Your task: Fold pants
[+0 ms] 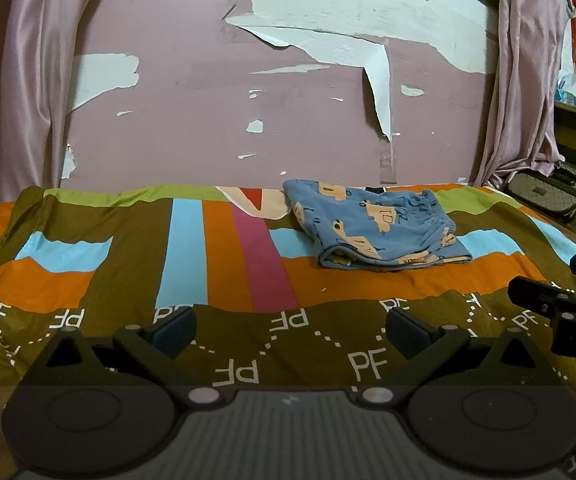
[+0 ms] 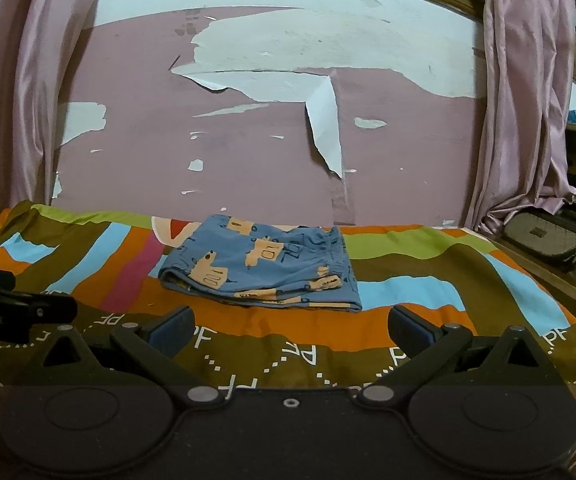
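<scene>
- Left hand-held gripper (image 1: 290,330): lower centre of the left wrist view; fingers spread wide, nothing between them, held above the bedspread and well short of the garment. Its dark body also shows at the left edge of the right wrist view.
- Curtain, left (image 1: 19,80): pale lilac, hanging down the upper left of the frame.
- Bedspread (image 1: 127,248): striped in olive, orange, sky blue and magenta, with white "PF" lettering nearest the cameras; it covers the bed.
- Wall (image 1: 191,112): pink paint peeling to white, filling the upper centre.
- Pants (image 1: 380,228): blue with a peach vehicle print, right of centre in the left wrist view, left of centre in the right; lying on the bedspread as a compact stacked bundle, gathered waistband to the right, rounded fold to the left. By appearance already folded.
- Right hand-held gripper (image 2: 290,328): lower centre of the right wrist view; fingers wide apart, holding nothing.
- Handling note: if any step is left, it is probably only tidying; approach low, pinch all layers at a corner together, and square the edges without dragging the bedspread.
</scene>
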Available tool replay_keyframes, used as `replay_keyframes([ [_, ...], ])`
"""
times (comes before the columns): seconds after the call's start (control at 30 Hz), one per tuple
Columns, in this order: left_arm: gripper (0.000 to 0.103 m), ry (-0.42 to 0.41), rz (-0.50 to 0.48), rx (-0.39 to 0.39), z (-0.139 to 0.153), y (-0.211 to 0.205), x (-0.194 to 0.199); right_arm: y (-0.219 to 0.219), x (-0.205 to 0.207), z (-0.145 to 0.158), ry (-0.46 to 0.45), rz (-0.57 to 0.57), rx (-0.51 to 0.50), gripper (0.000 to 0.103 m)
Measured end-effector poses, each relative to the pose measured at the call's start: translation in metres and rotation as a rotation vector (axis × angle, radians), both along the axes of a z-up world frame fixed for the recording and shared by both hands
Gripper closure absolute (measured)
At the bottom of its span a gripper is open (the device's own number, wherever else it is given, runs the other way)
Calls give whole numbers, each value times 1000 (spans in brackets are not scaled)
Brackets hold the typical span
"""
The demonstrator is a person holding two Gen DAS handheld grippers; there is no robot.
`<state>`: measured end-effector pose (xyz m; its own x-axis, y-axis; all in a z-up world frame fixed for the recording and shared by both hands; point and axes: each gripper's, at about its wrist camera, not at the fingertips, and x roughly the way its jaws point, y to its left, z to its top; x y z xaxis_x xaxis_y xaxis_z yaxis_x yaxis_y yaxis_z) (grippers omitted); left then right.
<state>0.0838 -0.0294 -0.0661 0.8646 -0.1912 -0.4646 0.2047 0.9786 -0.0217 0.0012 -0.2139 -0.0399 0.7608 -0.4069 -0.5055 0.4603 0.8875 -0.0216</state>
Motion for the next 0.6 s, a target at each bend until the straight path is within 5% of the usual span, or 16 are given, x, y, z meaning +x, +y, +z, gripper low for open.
replay_keyframes([
  [0.6,0,0,0,-1,0,0,0,-2,0,-1,4,4,3,1],
])
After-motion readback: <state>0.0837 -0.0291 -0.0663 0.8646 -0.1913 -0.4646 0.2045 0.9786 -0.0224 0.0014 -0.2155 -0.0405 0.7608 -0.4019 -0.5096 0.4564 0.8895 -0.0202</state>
